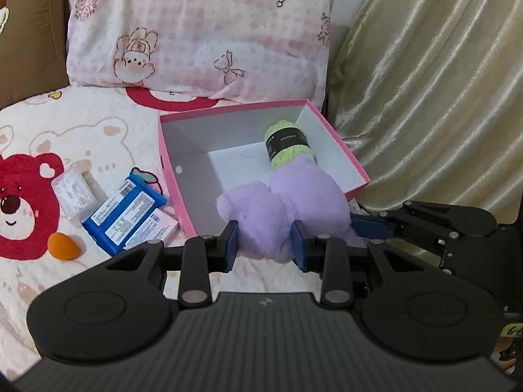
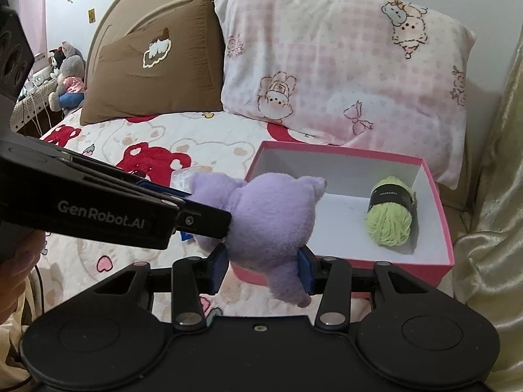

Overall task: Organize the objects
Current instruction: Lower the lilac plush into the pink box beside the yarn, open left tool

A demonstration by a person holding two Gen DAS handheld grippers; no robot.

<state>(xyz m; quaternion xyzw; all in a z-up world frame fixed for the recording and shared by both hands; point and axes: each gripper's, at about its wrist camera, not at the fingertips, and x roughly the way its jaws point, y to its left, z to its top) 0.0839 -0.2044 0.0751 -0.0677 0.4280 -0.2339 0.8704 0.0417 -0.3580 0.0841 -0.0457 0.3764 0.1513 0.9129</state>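
Note:
A purple plush toy (image 1: 281,202) (image 2: 268,222) hangs in the air at the near edge of an open pink box (image 1: 170,163) (image 2: 392,269) on the bed. My left gripper (image 1: 264,245) is shut on its lower part, blue pads pressing into the fur. It enters the right wrist view from the left (image 2: 199,210). My right gripper (image 2: 261,268) is shut on another part of the same toy and shows at the right of the left wrist view (image 1: 369,227). A ball of green yarn (image 1: 287,145) (image 2: 390,219) with a black band lies inside the box.
Left of the box on the bear-print bedspread lie a blue packet (image 1: 124,215), a pink packet (image 1: 157,232), a clear plastic case (image 1: 73,192) and an orange egg-shaped sponge (image 1: 62,245). A pink pillow (image 2: 343,65) and a brown pillow (image 2: 157,65) stand behind. Gold curtain (image 1: 425,98) hangs right.

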